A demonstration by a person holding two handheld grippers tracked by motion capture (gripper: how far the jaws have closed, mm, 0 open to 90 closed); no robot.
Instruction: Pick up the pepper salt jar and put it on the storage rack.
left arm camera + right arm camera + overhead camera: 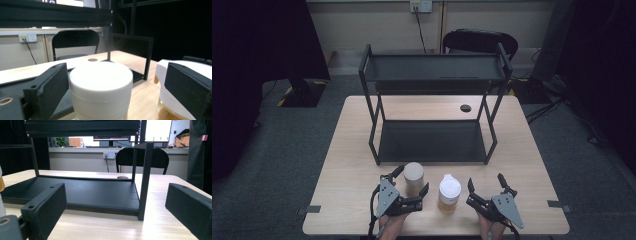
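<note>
Two jars, high view: lidded jar (414, 176) and white-capped jar (449, 192) stand side by side, lower centre of frame, on the worktop (349, 165) in front of the black shelf rack (432, 107).
Left hand-held gripper (412, 185), high view: lower left of centre, jaws apart around the lidded jar, pointing up-frame.
Right hand-held gripper (486, 182), high view: lower right of centre, jaws spread, nothing between them, just beside the white-capped jar.
Left gripper view: lidded jar (101, 87) sits centre frame between the pads with a gap on each side; no grip yet. Neighbour jar (163, 82) shows behind the right-hand pad.
Right gripper view: jaws wide, facing the rack's lower shelf (82, 192); held level and low.
Risk: the outer jaw may nudge the neighbour jar as it closes, since the two stand close together; an off-centre squeeze could tip the lidded jar.
</note>
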